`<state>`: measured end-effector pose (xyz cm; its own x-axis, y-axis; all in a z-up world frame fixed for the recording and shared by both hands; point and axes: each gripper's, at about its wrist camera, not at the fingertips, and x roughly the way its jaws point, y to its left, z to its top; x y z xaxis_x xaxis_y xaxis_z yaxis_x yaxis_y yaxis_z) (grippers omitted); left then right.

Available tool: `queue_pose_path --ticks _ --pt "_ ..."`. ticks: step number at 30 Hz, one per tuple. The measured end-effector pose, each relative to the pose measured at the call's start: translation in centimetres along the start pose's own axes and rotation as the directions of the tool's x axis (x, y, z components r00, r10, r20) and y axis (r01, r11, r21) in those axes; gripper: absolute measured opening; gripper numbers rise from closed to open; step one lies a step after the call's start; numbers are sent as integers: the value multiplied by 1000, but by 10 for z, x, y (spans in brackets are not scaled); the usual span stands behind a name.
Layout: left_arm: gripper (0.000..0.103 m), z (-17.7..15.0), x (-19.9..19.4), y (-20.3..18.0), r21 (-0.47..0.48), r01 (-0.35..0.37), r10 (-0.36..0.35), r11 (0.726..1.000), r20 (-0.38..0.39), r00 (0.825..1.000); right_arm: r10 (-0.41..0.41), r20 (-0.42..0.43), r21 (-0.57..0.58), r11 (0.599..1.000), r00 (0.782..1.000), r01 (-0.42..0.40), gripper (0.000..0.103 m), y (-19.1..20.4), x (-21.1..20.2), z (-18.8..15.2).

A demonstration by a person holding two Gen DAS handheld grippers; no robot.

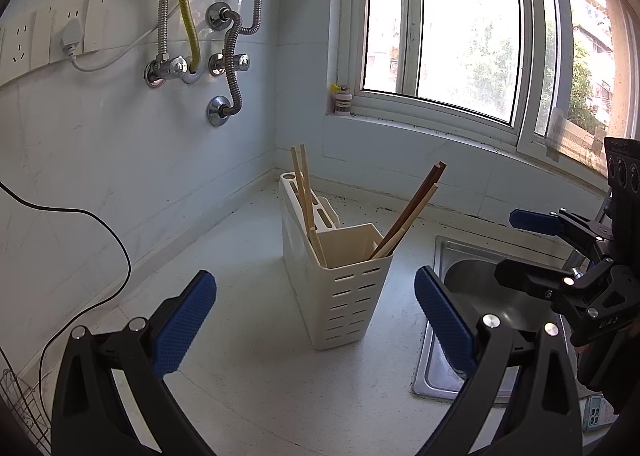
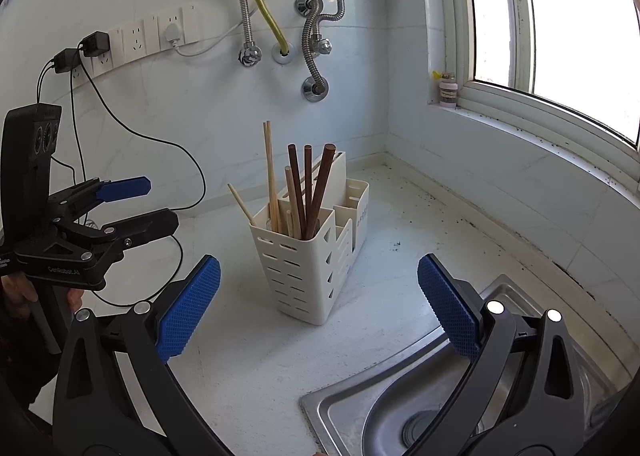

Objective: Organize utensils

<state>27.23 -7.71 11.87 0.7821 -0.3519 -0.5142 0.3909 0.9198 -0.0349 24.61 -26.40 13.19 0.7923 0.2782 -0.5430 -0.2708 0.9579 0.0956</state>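
Both hand-held grippers, left (image 1: pixel 316 320) & right (image 2: pixel 318 308), spread wide w/ nothing held, chopsticks (image 2: pixel 304 192) all upright in caddy (image 2: pixel 304 276), handy by sink (image 2: pixel 400 396).

Matt cream plastic holder (image 2: pixel 308 264), wooden chopsticks (image 2: pixel 298 192), brushed steel sink (image 2: pixel 360 404)

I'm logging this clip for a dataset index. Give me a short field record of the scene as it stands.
setting: white kitchen counter in a corner, below a window
holder: cream slotted utensil holder, upright on the counter
contents: light and dark wooden chopsticks, standing in the holder
sink: steel sink, right of the holder
left tool: open, empty
right tool: open, empty
wall: sockets, plugs, hoses
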Motion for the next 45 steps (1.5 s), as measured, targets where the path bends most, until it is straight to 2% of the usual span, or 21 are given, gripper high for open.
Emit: queue_pose_path --ticks 45 --pt "98 0 -6 -6 19 0 0 1000 10 1000 1 6 0 1000 1000 -1 95 4 -3 4"
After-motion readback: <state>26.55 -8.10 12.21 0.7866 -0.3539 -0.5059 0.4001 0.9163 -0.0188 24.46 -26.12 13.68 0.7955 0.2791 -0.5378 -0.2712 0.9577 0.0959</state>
